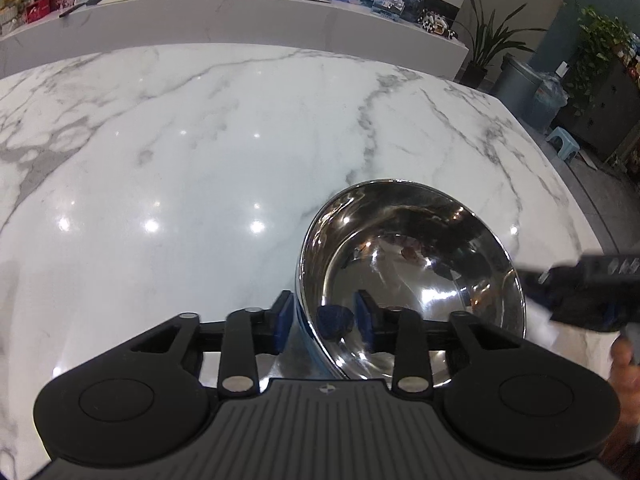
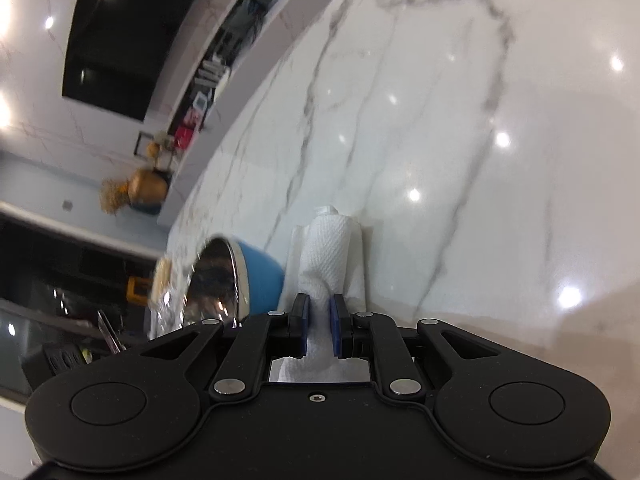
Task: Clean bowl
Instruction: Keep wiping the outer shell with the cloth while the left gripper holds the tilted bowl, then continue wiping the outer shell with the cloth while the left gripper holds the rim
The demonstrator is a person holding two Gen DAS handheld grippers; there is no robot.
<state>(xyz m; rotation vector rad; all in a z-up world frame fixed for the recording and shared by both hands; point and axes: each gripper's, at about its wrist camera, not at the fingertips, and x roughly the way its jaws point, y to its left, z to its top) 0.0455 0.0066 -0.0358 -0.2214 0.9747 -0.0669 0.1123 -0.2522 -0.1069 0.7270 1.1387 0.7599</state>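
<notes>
A steel bowl (image 1: 412,276) with a blue outside rests tilted on the white marble table (image 1: 200,152). My left gripper (image 1: 322,320) is shut on the bowl's near rim, one blue pad outside and one inside. The bowl's inside is shiny with some small dark specks near the bottom. In the right wrist view the bowl (image 2: 244,276) shows at lower left. My right gripper (image 2: 319,320) is shut on a folded white paper towel (image 2: 334,252), held above the table beside the bowl. The right gripper (image 1: 588,296) shows blurred at the right edge of the left wrist view.
A white counter (image 1: 240,12) with boxes, a router and pictures runs behind the table. Potted plants (image 1: 492,40), a grey bin (image 1: 516,80) and a small blue stool (image 1: 564,144) stand past the table's right edge. A gold vase (image 2: 146,190) sits on a ledge.
</notes>
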